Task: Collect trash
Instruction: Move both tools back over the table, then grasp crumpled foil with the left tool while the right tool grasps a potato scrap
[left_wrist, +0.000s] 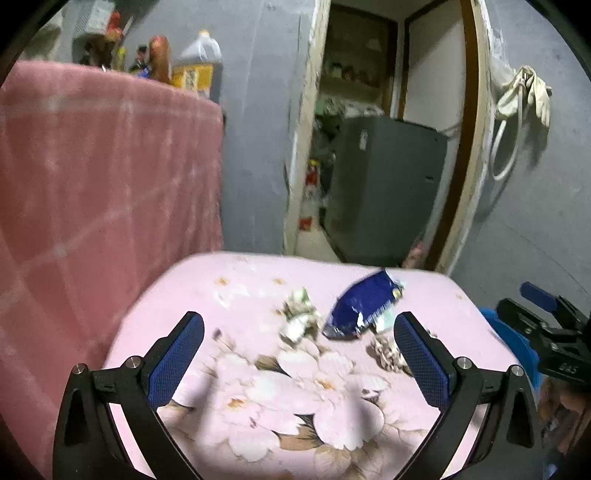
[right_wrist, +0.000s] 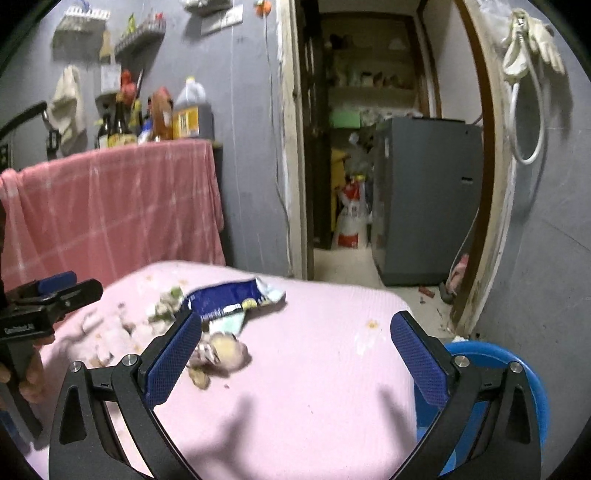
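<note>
A blue snack wrapper (left_wrist: 364, 308) (right_wrist: 225, 297) lies on a pink flowered cloth (left_wrist: 258, 387) (right_wrist: 314, 350). Beside it sit crumpled paper scraps (left_wrist: 301, 319) (right_wrist: 166, 301) and a brownish crumpled wad (left_wrist: 386, 352) (right_wrist: 219, 354). My left gripper (left_wrist: 299, 354) hovers open above the cloth, a little short of the wrapper, with nothing between its fingers. My right gripper (right_wrist: 295, 354) is open too, over the bare right part of the cloth; its left finger (right_wrist: 173, 358) is next to the wad. Each gripper shows at the edge of the other's view, held by a hand.
A blue bin (right_wrist: 517, 373) (left_wrist: 517, 343) stands low beside the cloth's right edge. A pink checked cloth (left_wrist: 103, 184) (right_wrist: 118, 206) drapes a counter with bottles at the left. An open doorway (right_wrist: 369, 147) ahead shows a grey appliance (left_wrist: 384, 188).
</note>
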